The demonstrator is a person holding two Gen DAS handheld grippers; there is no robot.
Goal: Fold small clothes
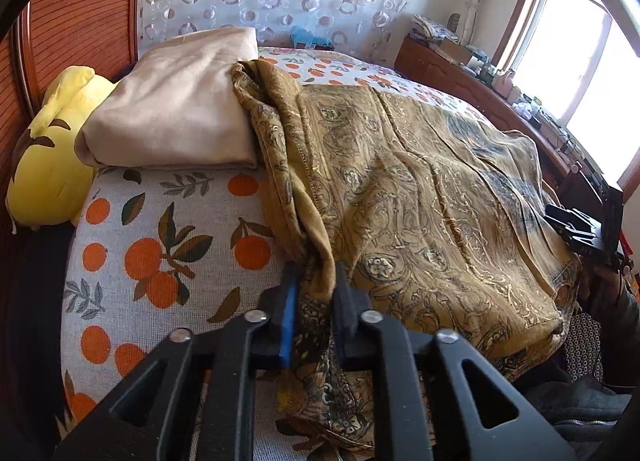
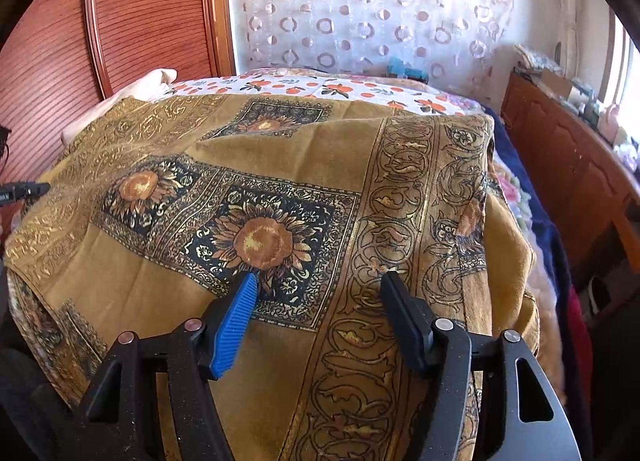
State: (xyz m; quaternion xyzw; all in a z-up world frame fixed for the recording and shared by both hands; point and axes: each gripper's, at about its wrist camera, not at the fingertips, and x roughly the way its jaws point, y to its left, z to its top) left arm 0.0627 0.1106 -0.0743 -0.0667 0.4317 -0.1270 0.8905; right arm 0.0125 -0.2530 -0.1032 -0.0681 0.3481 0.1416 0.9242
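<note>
Left wrist view: the left gripper [image 1: 314, 281] has its jaws drawn nearly together, pinching a bunched fold of the ochre patterned cloth [image 1: 420, 189], which rises between the blue pad and the black pad and then spreads away ahead and to the right of the fingers across the bed [image 1: 168, 261]. Right wrist view: the right gripper [image 2: 320, 285] stands with its jaws spread wide, its tips just above or on a flat stretch of the same cloth [image 2: 280, 197]; contact cannot be told, and nothing is pinched between them. A sunflower panel of the print lies just ahead of the blue finger, and a scrollwork border runs under the black finger. No container can be made out. Ahead and to the left of the left gripper a folded beige blanket [image 1: 172, 113] rests on the bed, its near right edge touching the cloth; farther left lies a yellow plush toy [image 1: 52, 145]. The bed carries a sheet printed with oranges and leaves. Beyond the cloth hangs a sheer curtain [image 2: 360, 13] with ring motifs, flanked at left by a reddish wooden panel [image 2: 140, 21]; to the right stand a cluttered wooden dresser [image 1: 472, 81] and a bright window [image 1: 580, 61].
</note>
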